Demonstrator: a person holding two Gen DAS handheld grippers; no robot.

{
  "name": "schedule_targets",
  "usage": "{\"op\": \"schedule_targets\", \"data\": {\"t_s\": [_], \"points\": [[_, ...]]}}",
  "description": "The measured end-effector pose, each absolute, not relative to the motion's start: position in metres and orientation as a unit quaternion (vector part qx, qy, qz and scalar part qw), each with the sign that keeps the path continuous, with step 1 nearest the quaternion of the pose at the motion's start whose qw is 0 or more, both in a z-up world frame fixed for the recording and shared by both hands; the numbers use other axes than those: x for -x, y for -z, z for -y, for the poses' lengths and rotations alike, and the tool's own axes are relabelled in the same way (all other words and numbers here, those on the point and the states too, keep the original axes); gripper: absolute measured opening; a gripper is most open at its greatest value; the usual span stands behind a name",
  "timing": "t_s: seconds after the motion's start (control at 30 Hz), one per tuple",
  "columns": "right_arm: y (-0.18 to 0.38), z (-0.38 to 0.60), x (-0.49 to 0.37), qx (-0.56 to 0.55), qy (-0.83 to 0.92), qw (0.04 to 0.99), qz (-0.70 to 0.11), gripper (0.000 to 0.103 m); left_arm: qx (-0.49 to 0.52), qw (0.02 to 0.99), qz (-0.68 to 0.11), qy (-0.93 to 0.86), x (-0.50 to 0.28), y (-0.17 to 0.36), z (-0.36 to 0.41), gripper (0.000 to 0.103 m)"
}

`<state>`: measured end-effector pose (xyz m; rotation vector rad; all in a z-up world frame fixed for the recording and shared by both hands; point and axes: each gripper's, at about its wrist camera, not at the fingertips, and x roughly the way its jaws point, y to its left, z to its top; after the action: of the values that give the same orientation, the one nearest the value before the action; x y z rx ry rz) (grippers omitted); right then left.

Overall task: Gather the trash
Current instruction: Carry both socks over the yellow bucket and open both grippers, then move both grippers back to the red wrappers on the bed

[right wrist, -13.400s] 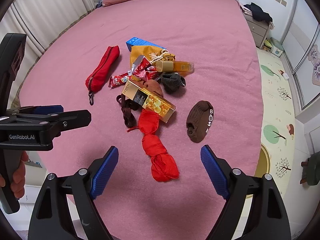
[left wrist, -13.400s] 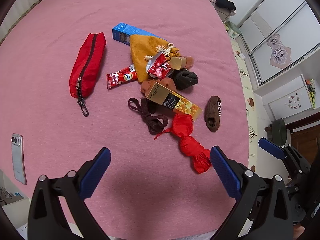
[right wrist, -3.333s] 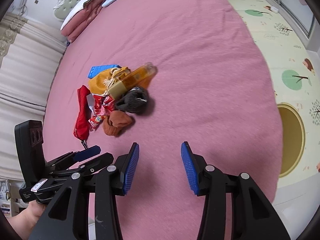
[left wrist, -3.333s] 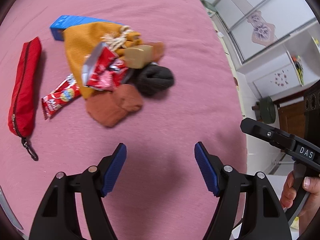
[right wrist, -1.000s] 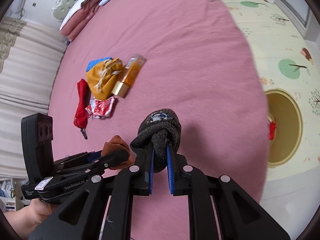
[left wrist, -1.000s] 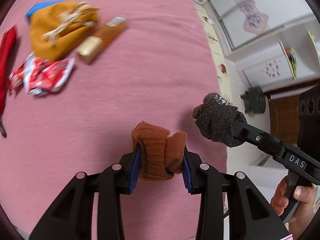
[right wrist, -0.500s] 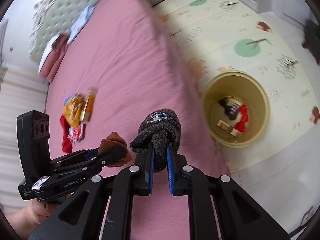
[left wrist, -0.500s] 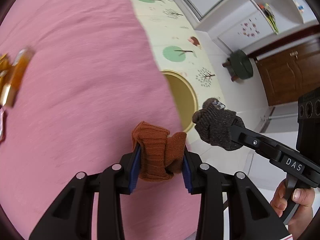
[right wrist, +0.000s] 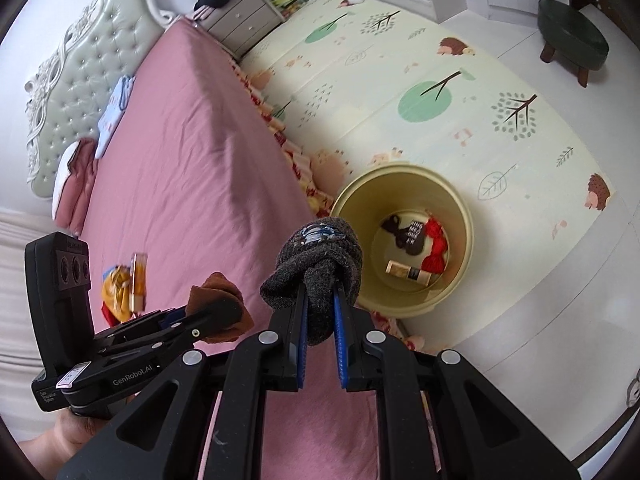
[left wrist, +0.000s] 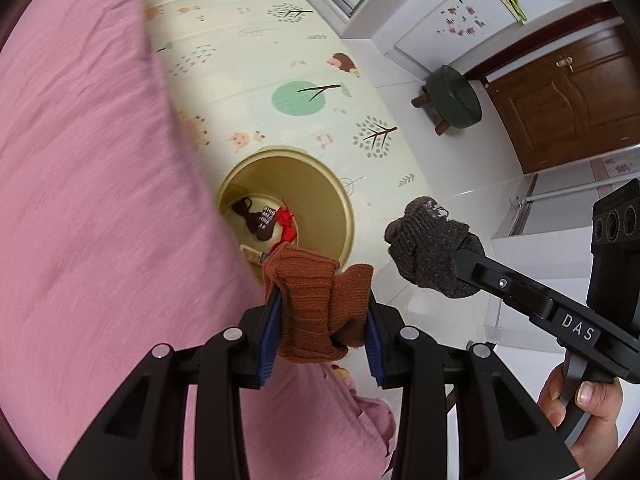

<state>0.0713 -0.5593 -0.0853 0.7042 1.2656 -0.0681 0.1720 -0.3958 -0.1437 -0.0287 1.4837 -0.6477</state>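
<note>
My left gripper [left wrist: 322, 312] is shut on a rust-brown sock [left wrist: 316, 304], held over the bed's edge just short of the yellow bin [left wrist: 340, 208]. My right gripper [right wrist: 318, 308] is shut on a dark grey sock [right wrist: 316, 264]; it also shows in the left wrist view [left wrist: 432, 250], to the right of the bin. In the right wrist view the bin [right wrist: 464, 208] stands on the floor by the bed and holds a brown sock, red cloth and a gold box. The brown sock shows in the right wrist view [right wrist: 218, 296].
The pink bed [right wrist: 180, 152] has an orange pouch and a bottle [right wrist: 124, 280] left on it. A patterned play mat [right wrist: 432, 92] covers the floor. A green stool [right wrist: 572, 32] and a nightstand [right wrist: 244, 20] stand further off. A wooden door [left wrist: 572, 88] is at the right.
Both grippers have swung with their socks from over the bed toward the bed's edge. The yellow bin has come nearer and is fully in view.
</note>
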Motion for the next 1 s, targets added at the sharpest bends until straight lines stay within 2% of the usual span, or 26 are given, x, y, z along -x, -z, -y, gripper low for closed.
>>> {"op": "schedule_targets", "data": {"t_s": [0.13, 0.2, 0.23, 0.27, 0.33, 0.53, 1.0], "points": [[0.084, 0.573, -0.078, -0.329, 0.041, 0.752, -0.569, 0.015, 0.013, 0.693, -0.656, 0.299, -0.183, 0.141, 0.415, 0.037], [0.083, 0.581, -0.082, -0.328, 0.048, 0.756, -0.564, 0.018, 0.015, 0.694, -0.651, 0.306, -0.188, 0.140, 0.421, 0.043], [0.082, 0.584, -0.083, -0.327, 0.052, 0.759, -0.561, 0.020, 0.015, 0.695, -0.650, 0.307, -0.191, 0.139, 0.422, 0.052], [0.080, 0.590, -0.085, -0.330, 0.059, 0.761, -0.555, 0.025, 0.018, 0.696, -0.649, 0.306, -0.195, 0.139, 0.424, 0.067], [0.079, 0.598, -0.086, -0.338, 0.070, 0.763, -0.547, 0.041, 0.028, 0.698, -0.648, 0.305, -0.201, 0.138, 0.426, 0.077], [0.078, 0.610, -0.087, -0.355, 0.081, 0.761, -0.537, 0.041, 0.010, 0.708, -0.640, 0.298, -0.206, 0.129, 0.426, 0.081], [0.068, 0.565, -0.098, -0.332, 0.038, 0.761, -0.557, 0.041, 0.023, 0.715, -0.644, 0.270, -0.192, 0.123, 0.375, 0.081]]}}
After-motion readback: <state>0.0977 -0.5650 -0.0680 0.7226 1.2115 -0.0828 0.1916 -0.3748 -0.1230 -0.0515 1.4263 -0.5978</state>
